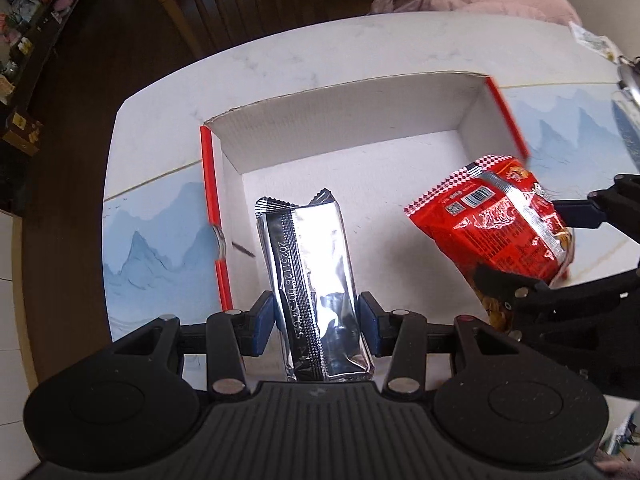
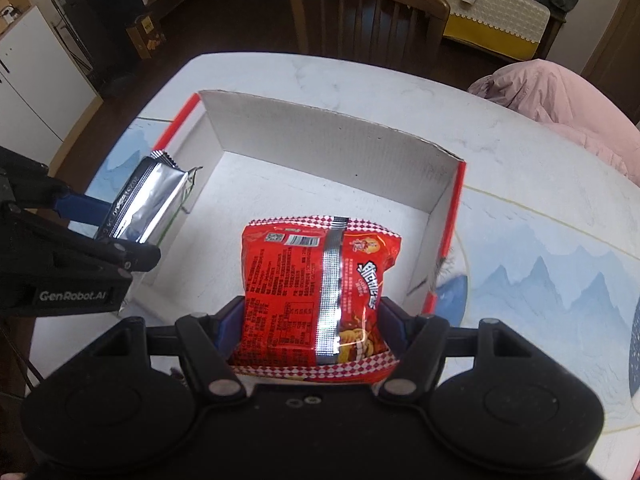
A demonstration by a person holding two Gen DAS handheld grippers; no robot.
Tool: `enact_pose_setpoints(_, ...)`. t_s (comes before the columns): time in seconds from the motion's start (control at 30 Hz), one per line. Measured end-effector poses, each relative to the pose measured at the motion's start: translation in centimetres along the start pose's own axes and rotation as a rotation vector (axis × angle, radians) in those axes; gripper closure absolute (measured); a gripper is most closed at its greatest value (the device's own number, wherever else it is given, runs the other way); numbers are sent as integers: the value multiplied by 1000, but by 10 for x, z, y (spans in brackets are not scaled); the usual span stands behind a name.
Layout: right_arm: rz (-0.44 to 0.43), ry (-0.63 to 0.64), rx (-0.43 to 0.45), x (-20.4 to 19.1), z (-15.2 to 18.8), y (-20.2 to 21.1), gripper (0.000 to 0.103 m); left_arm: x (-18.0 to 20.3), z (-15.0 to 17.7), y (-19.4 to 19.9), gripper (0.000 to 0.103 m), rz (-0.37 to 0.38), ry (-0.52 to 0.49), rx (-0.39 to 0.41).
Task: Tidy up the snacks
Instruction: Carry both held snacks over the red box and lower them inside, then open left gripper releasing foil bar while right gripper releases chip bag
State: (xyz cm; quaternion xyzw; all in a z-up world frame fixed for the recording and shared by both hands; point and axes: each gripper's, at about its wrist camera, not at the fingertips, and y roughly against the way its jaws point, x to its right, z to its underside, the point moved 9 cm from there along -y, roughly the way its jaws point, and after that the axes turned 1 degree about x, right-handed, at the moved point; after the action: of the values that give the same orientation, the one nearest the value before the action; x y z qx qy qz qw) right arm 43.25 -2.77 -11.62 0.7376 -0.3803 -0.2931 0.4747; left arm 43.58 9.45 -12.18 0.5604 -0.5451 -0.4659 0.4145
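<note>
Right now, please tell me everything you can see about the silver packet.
The silver packet is a long, narrow foil pouch, shiny and slightly creased, with crimped zigzag ends and a dark back seam printed with a row of digits. The left tool clamps it near one end, blue pads pressing both long sides. It hangs in the air over the left part of the open white box, whose outer sides are red, touching nothing else. The red bag is held apart from it.

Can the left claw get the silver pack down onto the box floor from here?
Probably yes. The left claw grips the silver pack above the open box; the floor below looks bare, and the red bag hangs off to the side.
</note>
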Motion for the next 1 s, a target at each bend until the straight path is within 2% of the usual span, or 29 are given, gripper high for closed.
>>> enact_pose_setpoints(0.3,10,24,-55,-3,-5,-52,35,-7,-11,-59,59,-19,8,-53)
enact_pose_setpoints(0.57,15,16,-82,3,-5,-80,35,-4,-11,-89,59,-26,-8,-84)
enact_pose_setpoints(0.63,13,15,-94,2,-2,-85,35,-1,-12,-89,59,-57,-29,-75)
enact_pose_setpoints(0.73,16,22,-108,1,0,-91,34,4,-14,-91,59,-32,-38,-79)
enact_pose_setpoints(1.0,2,22,-113,0,4,-92,32,5,-13,-87,59,-39,-40,-69)
